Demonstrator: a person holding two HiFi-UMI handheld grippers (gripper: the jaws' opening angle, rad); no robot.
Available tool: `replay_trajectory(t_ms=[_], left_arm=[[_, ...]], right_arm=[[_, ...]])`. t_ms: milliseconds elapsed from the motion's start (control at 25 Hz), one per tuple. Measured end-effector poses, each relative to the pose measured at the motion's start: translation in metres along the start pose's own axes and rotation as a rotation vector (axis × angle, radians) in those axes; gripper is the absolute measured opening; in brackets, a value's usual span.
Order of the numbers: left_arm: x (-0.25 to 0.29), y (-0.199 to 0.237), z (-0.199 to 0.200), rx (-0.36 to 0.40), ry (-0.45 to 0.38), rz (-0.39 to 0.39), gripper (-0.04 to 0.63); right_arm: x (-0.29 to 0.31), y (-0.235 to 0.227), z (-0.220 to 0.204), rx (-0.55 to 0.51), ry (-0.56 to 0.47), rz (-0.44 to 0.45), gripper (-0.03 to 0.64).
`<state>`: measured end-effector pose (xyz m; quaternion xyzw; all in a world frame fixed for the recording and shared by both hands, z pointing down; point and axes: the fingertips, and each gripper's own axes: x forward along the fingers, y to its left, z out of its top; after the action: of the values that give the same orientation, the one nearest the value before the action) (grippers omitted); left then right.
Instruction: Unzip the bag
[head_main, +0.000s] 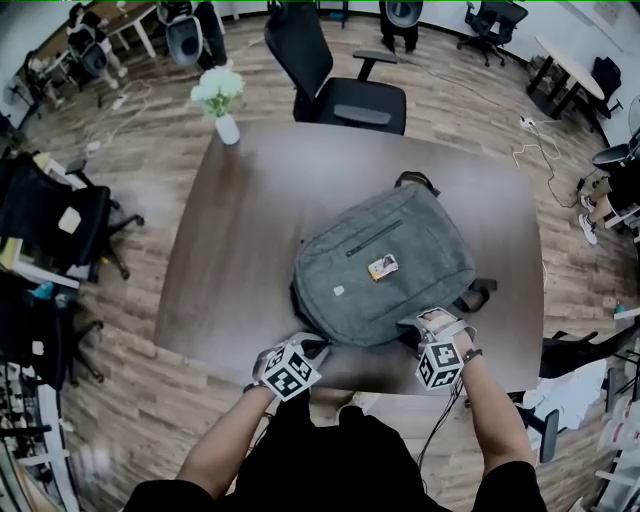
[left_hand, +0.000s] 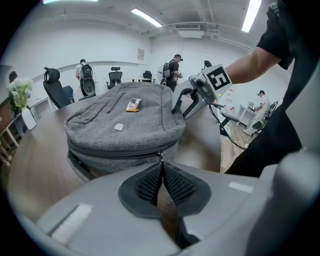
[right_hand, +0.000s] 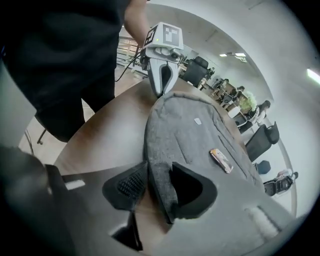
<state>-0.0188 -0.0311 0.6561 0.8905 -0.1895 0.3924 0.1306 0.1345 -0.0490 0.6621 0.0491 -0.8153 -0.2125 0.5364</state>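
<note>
The dark brown wooden table (head_main: 240, 220) carries the grey fabric backpack (head_main: 385, 265), lying flat near its front edge. The right gripper (right_hand: 157, 187) is clamped on the backpack's corner, probably to steady it. The left gripper (left_hand: 161, 172) has its jaws together on the small metal zipper pull (left_hand: 160, 156).

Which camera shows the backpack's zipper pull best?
The left gripper view: the backpack's zipper pull is close and sharp, pinched by the left gripper. Head view: that gripper covers it. Right gripper view: too small to make out.
</note>
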Motion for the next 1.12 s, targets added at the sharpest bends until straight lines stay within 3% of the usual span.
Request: replay_trajectory(t_ms=[160,360,480,840,1120], left_arm=[[0.0,-0.002,0.001,0.0,-0.003,0.008,0.028],[-0.005,-0.004,0.002,-0.016,-0.011,0.051,0.028],[-0.011,0.0,0.0,-0.031,-0.008,0.095,0.029],[-0.01,-0.001,-0.008,-0.068,0.01,0.147,0.031],[-0.006,-0.001,-0.001,-0.09,-0.008,0.153,0.031]], right_arm=[[0.001,-0.001,0.0,0.1,-0.009,-0.035,0.117],[0.003,-0.011,0.002,0.36,-0.035,-0.077,0.097],[0.007,-0.016,0.008,0.459,-0.048,-0.098,0.092],[0.023,-0.025,0.038,0.598,-0.038,-0.154,0.091],[0.037,-0.032,0.071,0.634,-0.036,-0.185,0.089]])
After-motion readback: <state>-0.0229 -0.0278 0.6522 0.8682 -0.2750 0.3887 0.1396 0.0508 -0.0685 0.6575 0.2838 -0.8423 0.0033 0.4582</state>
